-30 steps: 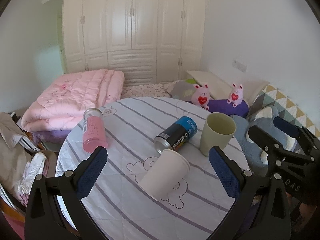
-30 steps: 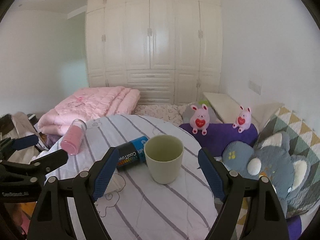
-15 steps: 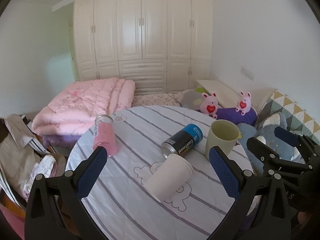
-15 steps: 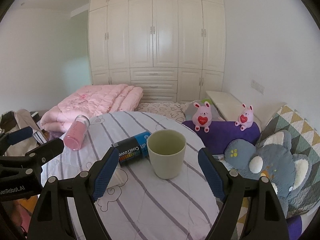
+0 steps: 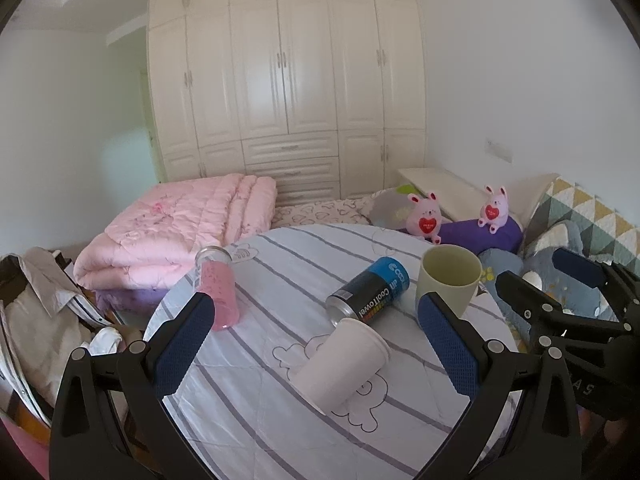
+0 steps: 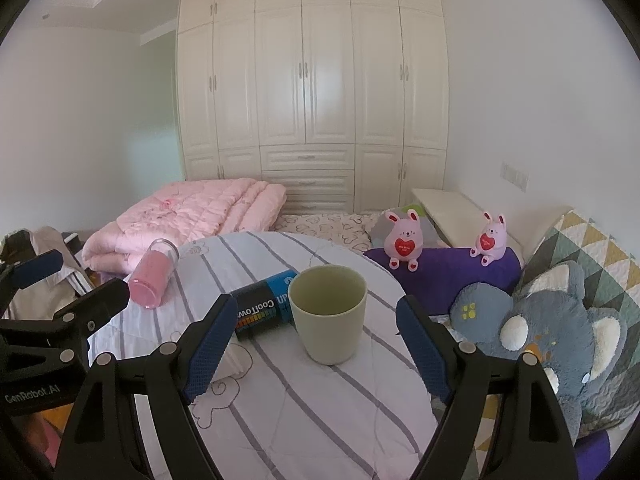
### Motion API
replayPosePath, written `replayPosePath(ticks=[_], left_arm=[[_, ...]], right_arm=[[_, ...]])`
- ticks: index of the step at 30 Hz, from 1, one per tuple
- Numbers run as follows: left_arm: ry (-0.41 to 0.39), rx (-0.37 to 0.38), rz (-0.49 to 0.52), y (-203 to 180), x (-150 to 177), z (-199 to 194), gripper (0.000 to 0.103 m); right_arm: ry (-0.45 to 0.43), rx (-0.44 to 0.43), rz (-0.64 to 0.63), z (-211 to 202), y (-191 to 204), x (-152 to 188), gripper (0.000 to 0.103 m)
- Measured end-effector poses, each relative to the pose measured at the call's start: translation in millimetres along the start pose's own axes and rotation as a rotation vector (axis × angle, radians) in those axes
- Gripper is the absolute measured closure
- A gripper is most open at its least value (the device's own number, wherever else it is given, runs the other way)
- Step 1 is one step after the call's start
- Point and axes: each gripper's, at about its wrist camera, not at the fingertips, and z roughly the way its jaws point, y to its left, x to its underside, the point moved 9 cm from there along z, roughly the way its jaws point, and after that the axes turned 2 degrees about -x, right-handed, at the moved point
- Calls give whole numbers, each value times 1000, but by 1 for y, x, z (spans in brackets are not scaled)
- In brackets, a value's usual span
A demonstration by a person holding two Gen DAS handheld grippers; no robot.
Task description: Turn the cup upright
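Note:
A white paper cup (image 5: 340,362) lies on its side on the round striped table (image 5: 280,420), its base toward me, between my left gripper's open fingers. My left gripper (image 5: 316,340) is open and empty, above and short of the cup. A pale green cup (image 6: 327,312) stands upright on the table; it also shows in the left wrist view (image 5: 449,280). My right gripper (image 6: 316,340) is open and empty, with the green cup between and beyond its fingers. The white cup is mostly hidden in the right wrist view.
A black and blue can (image 5: 370,292) lies on its side behind the white cup. A pink bottle (image 5: 218,288) lies at the table's left. A folded pink quilt (image 5: 180,232), plush toys (image 6: 536,340) and cushions surround the table. A wardrobe (image 5: 284,92) fills the back wall.
Both grippers have pulled back and tilted up; the table objects sit lower and smaller in view. Nothing on the table has moved. Both grippers stay open.

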Motion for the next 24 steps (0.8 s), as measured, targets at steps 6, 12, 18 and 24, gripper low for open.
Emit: replayPosePath(ticks=[6,12,18,24], left_arm=[[18,-11,-1,-1,1,3,0],[39,-22,-9,-1,-1,6,0],[89,-41,-10,-1,-6,8,0],[119,-62,5,-1,-13,11,0]], right_arm=[[2,-3,2,1,-1,1,20],[9,-11,1,4,0,0,20],[38,-1,-4,7,0,-6,20],[112,-8,10,16,-4,-11,20]])
